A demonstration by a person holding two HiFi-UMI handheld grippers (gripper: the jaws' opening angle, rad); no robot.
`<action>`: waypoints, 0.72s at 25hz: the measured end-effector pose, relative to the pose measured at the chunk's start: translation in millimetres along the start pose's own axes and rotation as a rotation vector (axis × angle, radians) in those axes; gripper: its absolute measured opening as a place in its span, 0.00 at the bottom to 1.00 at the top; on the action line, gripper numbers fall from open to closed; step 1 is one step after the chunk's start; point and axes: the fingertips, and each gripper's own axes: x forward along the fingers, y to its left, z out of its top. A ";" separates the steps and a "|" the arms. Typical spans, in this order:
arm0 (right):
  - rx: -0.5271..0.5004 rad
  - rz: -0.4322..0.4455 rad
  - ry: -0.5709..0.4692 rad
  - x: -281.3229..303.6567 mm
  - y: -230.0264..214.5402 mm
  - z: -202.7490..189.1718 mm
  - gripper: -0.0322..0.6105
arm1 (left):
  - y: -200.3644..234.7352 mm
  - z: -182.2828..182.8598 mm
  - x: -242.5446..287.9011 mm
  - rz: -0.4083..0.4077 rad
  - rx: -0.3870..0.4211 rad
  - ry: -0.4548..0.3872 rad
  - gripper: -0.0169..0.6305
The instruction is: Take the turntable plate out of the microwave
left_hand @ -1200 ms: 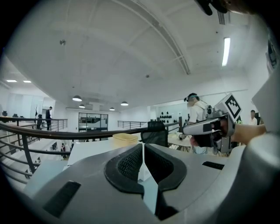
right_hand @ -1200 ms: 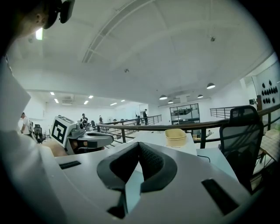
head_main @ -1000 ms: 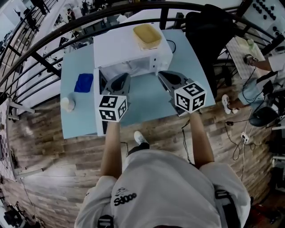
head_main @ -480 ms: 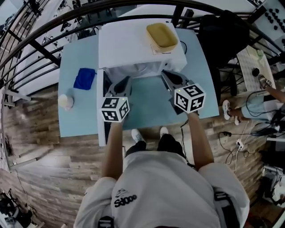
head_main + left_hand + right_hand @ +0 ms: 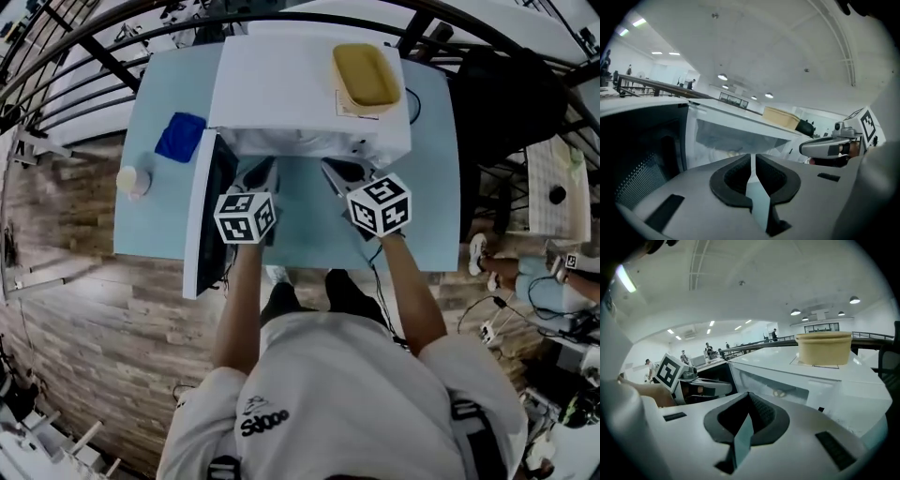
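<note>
A white box-shaped microwave oven [image 5: 281,84] stands at the back of a pale blue rectangular table [image 5: 309,234], its front facing the person. Its white-framed door with a dark inner pane [image 5: 202,234] is swung out on the left, and the far end of the door juts past the table's front edge. The mouth of the cavity is unblocked across its whole width. The clear glass turntable plate [image 5: 778,393] is inside, low on the cavity floor; it shows only faintly, and its rim cannot be traced.

The left gripper [image 5: 266,166] is at the left end of the opening, just beside the door's inner face, with little room on that side. Its jaws are all but together, only a thin slit between the pads, and nothing is in it. The right gripper [image 5: 330,167] is near the right end of the opening with its jaws clenched on nothing. Both tips are close to the cavity's front lip, not inside it. A strip of bare table lies between the two grippers.

A shallow yellow rectangular tub [image 5: 366,77] sits on the oven's roof near its right edge. A folded blue cloth [image 5: 180,137] and a small white cup [image 5: 133,178] lie left of the door, well apart from both grippers. A black chair [image 5: 506,94] stands beyond the table's right edge
</note>
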 end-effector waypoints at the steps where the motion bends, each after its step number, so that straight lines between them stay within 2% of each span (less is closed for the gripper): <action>1: 0.001 0.001 0.010 5.5 -4.2 -4.8 0.06 | 1.5 -3.4 5.8 0.008 -0.028 -0.002 0.08; 5: 0.013 0.013 0.039 25.9 -19.0 -24.8 0.06 | 11.3 -20.1 29.4 0.015 -0.215 -0.032 0.17; 7: 0.018 0.019 0.058 34.0 -24.9 -34.3 0.06 | 18.7 -29.8 40.6 0.027 -0.281 -0.038 0.18; 15: 0.060 0.017 0.100 60.7 -44.6 -62.0 0.06 | 50.4 -68.5 84.7 0.099 -0.441 -0.002 0.26; 18: 0.069 0.007 0.109 70.9 -47.5 -68.3 0.13 | 56.2 -76.0 93.6 0.114 -0.483 0.006 0.30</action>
